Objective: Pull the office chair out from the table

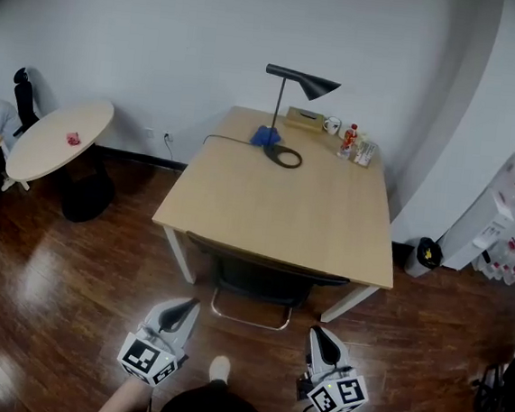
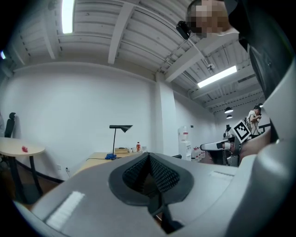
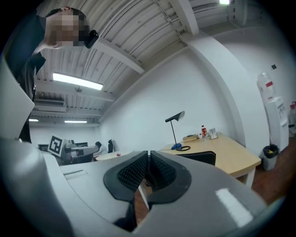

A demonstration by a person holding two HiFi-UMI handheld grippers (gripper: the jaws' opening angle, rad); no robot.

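Seen from above, a black office chair (image 1: 264, 278) is tucked under the near edge of a light wooden table (image 1: 285, 203), its backrest against the tabletop and its chrome base showing on the dark wood floor. The left gripper (image 1: 189, 304) and right gripper (image 1: 316, 331) hover level in front of the chair, well short of its backrest and touching nothing. The left jaws are pressed fully together. The right jaws are all but together, with only a sliver between the ridged pads and nothing in it. A black desk lamp (image 1: 301, 82) stands at the table's far end, with bottles (image 1: 348, 139) beside it.
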